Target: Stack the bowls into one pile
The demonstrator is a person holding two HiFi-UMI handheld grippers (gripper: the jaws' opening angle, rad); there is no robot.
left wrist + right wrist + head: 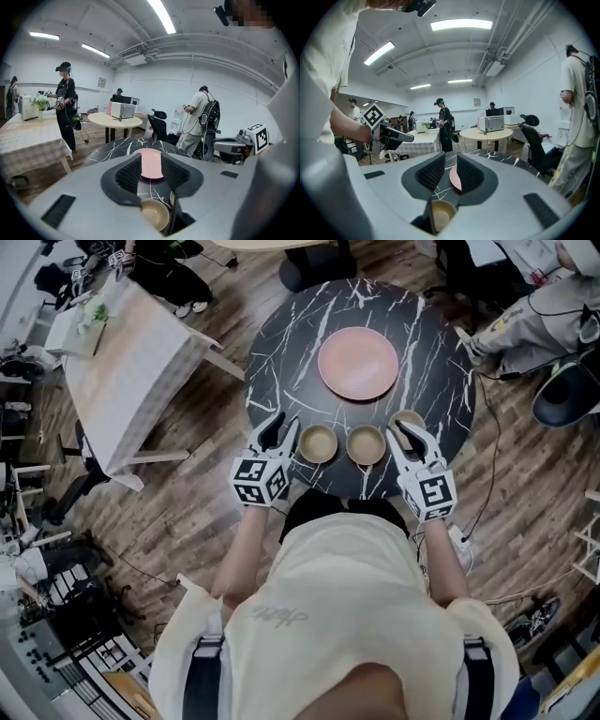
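Two pairs of jaws, both standing apart with nothing clamped. On the left gripper (151, 163) the gap is bare, and the pink plate (357, 363) shows far off through it. One tan bowl sits low under the jaw tips, not between them. The right gripper (451, 169) reads the same: gap clear, a bowl just beneath. Head view gives three bowls, none stacked yet, in a row along the near edge of the dark marbled surface (281, 352): left bowl (318, 443), middle bowl (366, 444), and right bowl (409, 417), half hidden by the right gripper. The grippers flank the row, one at each end, angled inward. That is likely so each can take an outer bowl by its rim and carry it onto the middle one. The plate lies well apart behind the row, out of the way.
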